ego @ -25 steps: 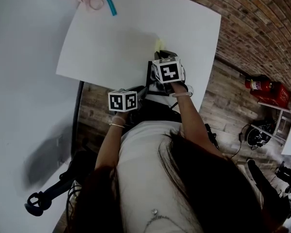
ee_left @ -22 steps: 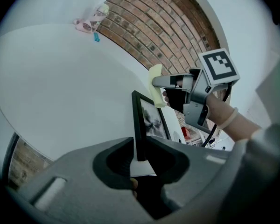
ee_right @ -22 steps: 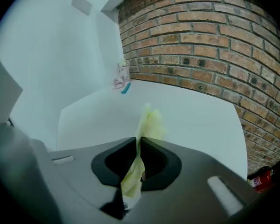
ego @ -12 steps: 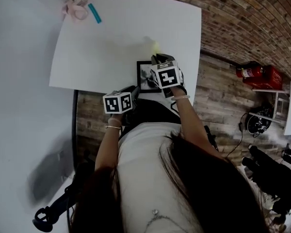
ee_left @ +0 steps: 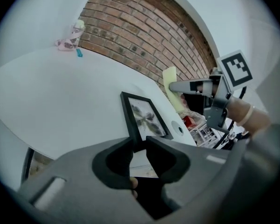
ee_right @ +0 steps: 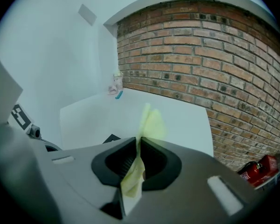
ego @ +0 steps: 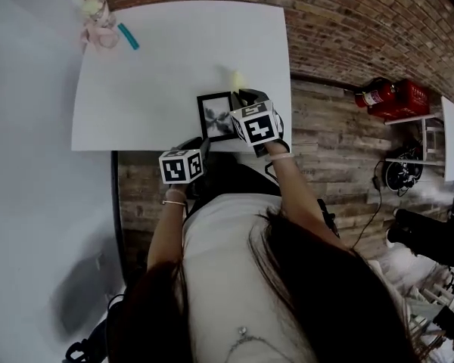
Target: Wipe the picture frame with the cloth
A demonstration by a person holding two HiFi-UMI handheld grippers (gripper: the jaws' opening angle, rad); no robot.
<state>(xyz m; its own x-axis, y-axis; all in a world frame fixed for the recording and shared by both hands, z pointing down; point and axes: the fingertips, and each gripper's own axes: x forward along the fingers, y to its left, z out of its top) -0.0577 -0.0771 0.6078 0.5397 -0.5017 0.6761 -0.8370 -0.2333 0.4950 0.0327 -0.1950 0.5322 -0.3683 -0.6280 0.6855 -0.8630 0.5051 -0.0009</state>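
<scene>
The left gripper (ee_left: 136,143) has its jaws a little apart around the near left corner of the black-rimmed rectangular picture frame (ee_left: 147,118); they have just been opening. The frame lies flat on the white table (ego: 166,59), close to its near edge. Just right of the frame, the right gripper (ee_right: 139,141) is clamped on a pale yellow cloth (ee_right: 149,120), which pokes out past the frame's far right corner. Well beyond the frame to the left sit a small pink ornament (ego: 100,32) and a teal stick (ego: 128,36).
</scene>
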